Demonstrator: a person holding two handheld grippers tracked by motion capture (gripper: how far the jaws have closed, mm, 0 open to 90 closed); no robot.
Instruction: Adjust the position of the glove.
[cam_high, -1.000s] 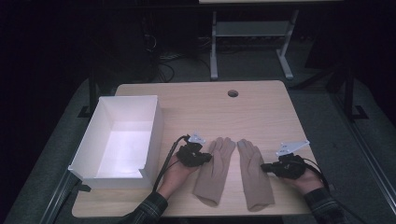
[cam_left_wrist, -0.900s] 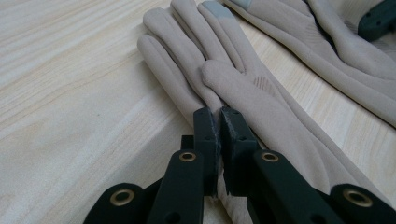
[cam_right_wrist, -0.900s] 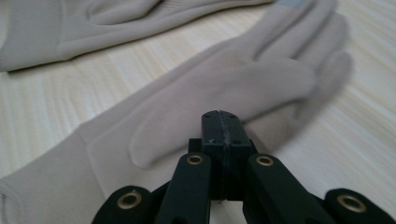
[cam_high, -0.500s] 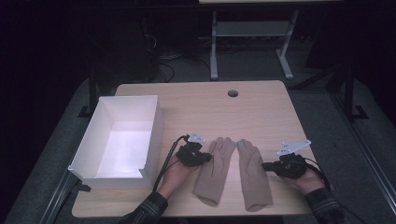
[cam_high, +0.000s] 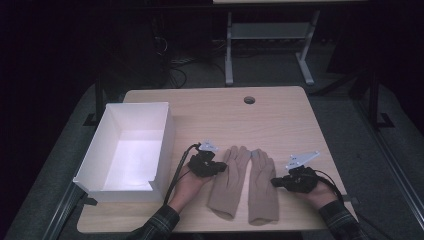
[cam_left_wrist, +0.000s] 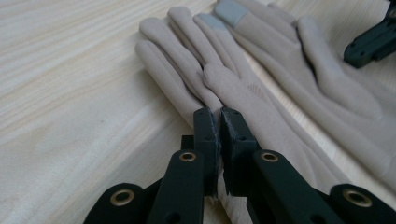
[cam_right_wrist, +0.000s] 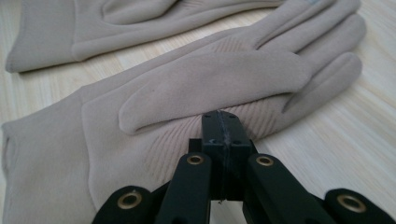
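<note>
Lying flat side by side near the front edge of the table (cam_high: 280, 107) are two beige gloves, fingers pointing away from the person, and both have grey patches on a fingertip. The left glove (cam_high: 229, 181) is angled a bit, the right glove (cam_high: 262, 186) straighter. The left gripper (cam_high: 216, 168) comes in from the side, jaws pinched on that glove's outer edge. The right gripper (cam_high: 274, 182) is pressed together at the other glove's edge, under the thumb; can't tell if it's got fabric. The white box (cam_high: 100, 150) sits off to the left. Nothing's really changed from a second ago.
</note>
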